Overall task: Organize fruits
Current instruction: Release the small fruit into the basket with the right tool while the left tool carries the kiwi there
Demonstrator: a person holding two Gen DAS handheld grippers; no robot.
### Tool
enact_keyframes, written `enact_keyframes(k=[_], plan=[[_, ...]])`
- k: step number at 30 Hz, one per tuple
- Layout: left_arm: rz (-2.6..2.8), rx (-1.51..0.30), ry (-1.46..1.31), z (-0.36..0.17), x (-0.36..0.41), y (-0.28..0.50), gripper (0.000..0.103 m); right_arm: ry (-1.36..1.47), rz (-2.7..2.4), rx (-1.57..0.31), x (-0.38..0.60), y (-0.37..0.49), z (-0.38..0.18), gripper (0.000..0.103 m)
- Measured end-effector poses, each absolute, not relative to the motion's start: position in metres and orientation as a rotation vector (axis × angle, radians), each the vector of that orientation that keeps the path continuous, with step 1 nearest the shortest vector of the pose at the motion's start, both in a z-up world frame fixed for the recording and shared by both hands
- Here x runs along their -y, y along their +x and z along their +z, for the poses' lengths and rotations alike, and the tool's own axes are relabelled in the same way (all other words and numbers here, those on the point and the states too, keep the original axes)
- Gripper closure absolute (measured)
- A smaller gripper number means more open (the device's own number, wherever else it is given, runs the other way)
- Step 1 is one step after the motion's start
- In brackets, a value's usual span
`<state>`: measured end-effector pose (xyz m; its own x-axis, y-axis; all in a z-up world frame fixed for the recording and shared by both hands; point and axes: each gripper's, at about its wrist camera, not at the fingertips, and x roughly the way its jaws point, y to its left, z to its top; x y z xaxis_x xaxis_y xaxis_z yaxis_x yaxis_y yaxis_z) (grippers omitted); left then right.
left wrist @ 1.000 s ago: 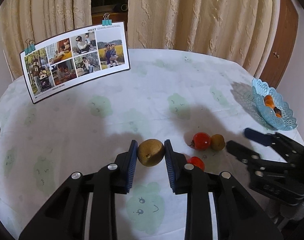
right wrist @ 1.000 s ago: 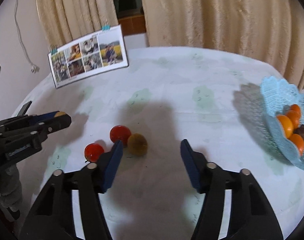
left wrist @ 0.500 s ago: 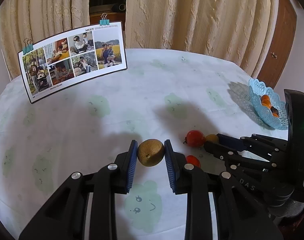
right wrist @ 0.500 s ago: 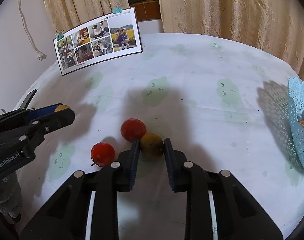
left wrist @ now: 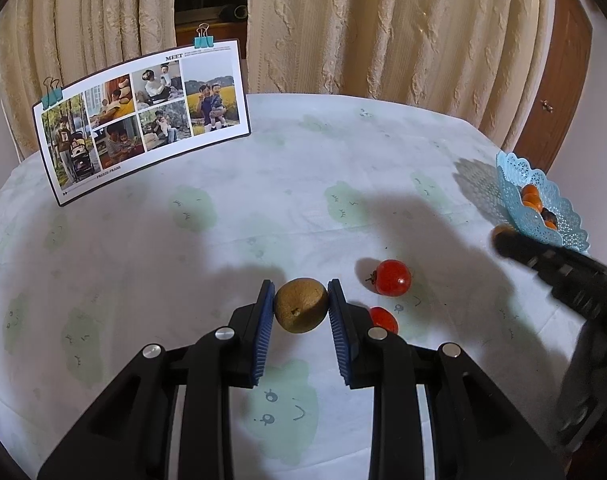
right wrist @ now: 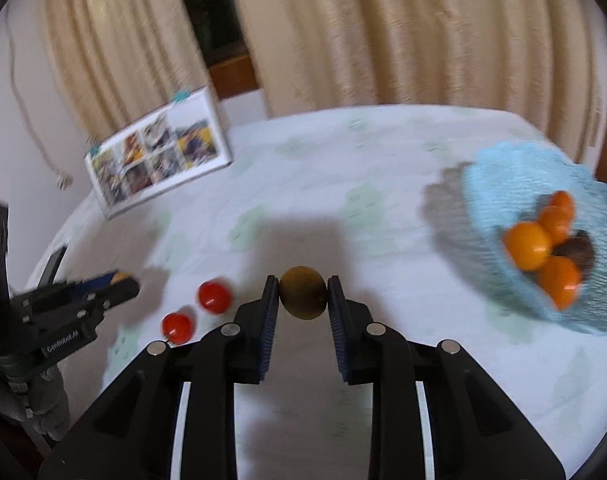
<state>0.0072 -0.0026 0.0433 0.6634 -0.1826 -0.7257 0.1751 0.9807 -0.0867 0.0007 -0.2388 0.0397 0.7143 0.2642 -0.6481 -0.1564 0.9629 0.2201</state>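
My left gripper [left wrist: 300, 306] is shut on a brown kiwi [left wrist: 300, 305] and holds it above the tablecloth. My right gripper [right wrist: 302, 298] is shut on a second brown kiwi [right wrist: 303, 293], lifted off the table. Two red tomatoes lie on the cloth, one [left wrist: 392, 277] to the right of the left gripper and one [left wrist: 383, 319] partly behind its right finger. In the right wrist view they lie left of the gripper [right wrist: 213, 297] [right wrist: 177, 327]. A blue lace basket [right wrist: 503, 184] at the right holds oranges [right wrist: 528, 246] and a dark fruit.
A photo card [left wrist: 143, 120] held by binder clips stands at the back left of the round table [left wrist: 343, 160]. Curtains hang behind. The blue basket [left wrist: 543, 188] sits near the table's right edge. The view from the right wrist is blurred.
My right gripper closed on the second kiwi beside the tomatoes, lifted it, and swung right toward the basket. My left gripper keeps its kiwi, nearly still.
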Motion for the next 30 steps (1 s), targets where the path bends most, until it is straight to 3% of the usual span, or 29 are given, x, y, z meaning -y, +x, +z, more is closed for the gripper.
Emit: enact_keyframes(k=[21, 23, 25, 30], plan=[[-0.240, -0.803, 0.047, 0.054, 0.034, -0.001, 0.075, 0.310, -0.199, -0.599, 0.405, -0.038, 0.059, 0.077], [-0.249, -0.799, 0.055, 0.057, 0.040, -0.001, 0.075, 0.341, -0.211, -0.599, 0.414, -0.038, 0.055, 0.072], [-0.260, -0.791, 0.066, 0.061, 0.047, -0.002, 0.075, 0.370, -0.219, -0.581, 0.422, -0.042, 0.053, 0.059], [-0.291, -0.769, 0.100, 0.071, 0.066, -0.004, 0.075, 0.406, -0.275, -0.529, 0.432, -0.052, 0.052, 0.059]])
